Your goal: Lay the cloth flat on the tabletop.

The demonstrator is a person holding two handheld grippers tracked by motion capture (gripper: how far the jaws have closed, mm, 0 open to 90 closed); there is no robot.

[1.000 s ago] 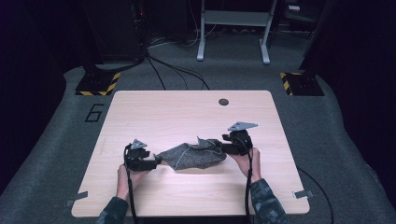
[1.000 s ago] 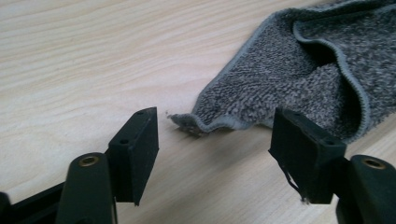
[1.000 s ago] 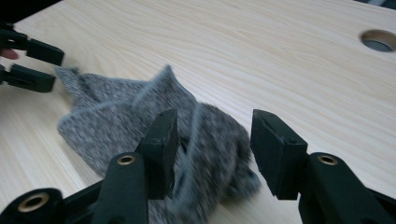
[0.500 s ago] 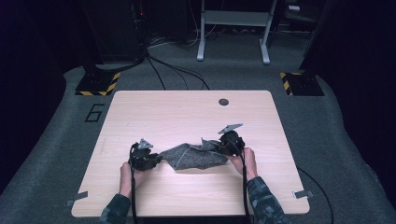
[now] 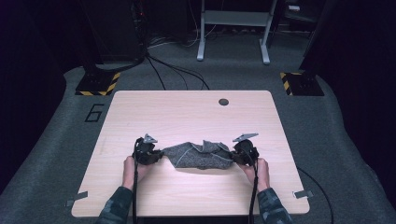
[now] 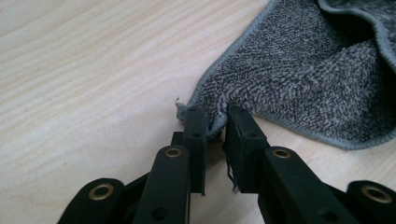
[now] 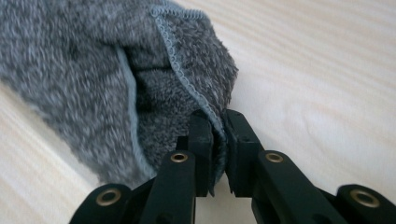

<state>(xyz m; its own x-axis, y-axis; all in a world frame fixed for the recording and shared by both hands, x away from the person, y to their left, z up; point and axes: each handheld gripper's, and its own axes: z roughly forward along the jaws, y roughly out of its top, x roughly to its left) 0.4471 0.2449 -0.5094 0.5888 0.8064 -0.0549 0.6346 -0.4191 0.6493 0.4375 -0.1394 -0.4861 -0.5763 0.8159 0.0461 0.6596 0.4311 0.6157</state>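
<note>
- While the grey towel (image 5: 200, 155) lies crumpled on the near half of the wooden table (image 5: 187, 112), you hold it at both ends, just in front of your hands.
- Your left gripper (image 6: 215, 122) pinches the towel's left corner; its jaws have just been closing, and the hemmed tip sits between the pads.
- Your right gripper (image 7: 218, 125) is clamped on a stitched edge at the towel's right end; its jaws have just been closing too, and the fabric bunches up above them.
- Between the two grippers the cloth rests on the tabletop in folds, with one fold raised in the middle.
- A small dark round hole (image 5: 223, 101) lies near the table's far edge, well apart from the towel.
</note>
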